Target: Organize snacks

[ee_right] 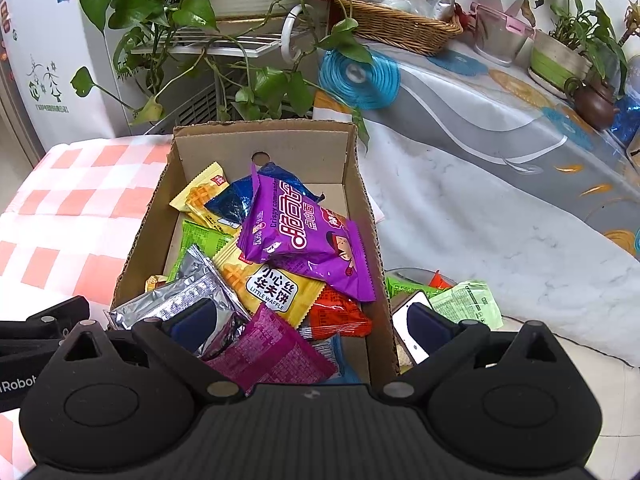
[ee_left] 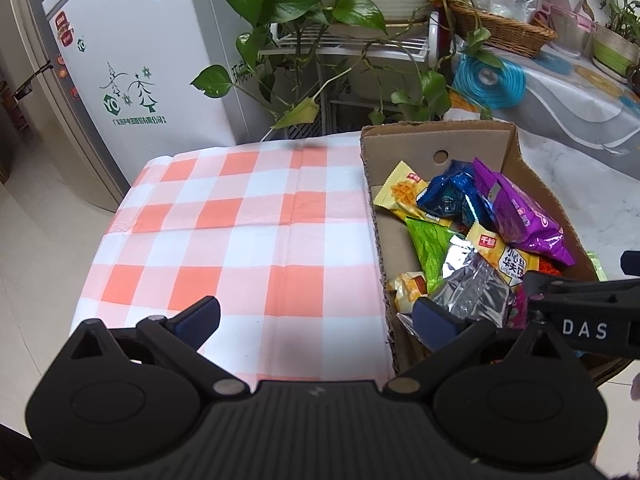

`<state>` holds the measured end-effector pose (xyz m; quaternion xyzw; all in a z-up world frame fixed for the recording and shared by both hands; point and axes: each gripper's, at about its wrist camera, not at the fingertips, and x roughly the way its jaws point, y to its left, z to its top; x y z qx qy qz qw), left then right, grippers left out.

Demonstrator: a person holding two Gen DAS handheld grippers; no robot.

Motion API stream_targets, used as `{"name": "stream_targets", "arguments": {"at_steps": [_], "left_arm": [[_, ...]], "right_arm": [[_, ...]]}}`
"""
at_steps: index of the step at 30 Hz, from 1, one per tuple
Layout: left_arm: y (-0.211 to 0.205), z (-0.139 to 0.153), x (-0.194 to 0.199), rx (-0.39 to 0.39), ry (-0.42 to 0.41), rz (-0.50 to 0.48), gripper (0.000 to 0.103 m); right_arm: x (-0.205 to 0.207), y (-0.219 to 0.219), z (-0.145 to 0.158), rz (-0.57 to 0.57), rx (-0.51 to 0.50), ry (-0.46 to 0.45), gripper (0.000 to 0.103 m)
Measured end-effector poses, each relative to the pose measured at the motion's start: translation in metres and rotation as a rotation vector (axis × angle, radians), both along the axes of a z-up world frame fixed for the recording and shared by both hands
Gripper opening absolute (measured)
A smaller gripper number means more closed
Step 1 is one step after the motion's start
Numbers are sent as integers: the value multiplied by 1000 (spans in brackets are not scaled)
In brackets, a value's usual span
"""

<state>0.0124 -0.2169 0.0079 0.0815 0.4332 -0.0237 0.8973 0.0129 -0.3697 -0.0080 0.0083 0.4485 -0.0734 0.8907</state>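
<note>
A cardboard box stands on the table and holds several snack packets: a purple one on top, a yellow waffle one, a silver one, blue, green and red ones. It also shows in the left wrist view. My right gripper is open above the box's near end, its left finger over the silver packet, its right finger outside the box wall. My left gripper is open and empty over the checked cloth, its right finger by the box's left wall. More packets lie right of the box.
An orange-and-white checked cloth covers the table left of the box. A white fridge stands beyond it, with potted vines on a rack. A second table at the right carries a wicker basket, pots and a teapot.
</note>
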Motion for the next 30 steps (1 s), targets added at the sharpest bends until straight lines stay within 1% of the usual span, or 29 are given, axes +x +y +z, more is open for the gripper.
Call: {"name": "stream_targets", "arguments": {"at_steps": [25,30], "left_arm": [[11,-4,-1,-43,10,11,101],[19,-6,-1,-50,27,21,101]], "right_arm": [[3,9,-2,20,-8,2,103],[3,16,-3,38,-17,2,103]]}}
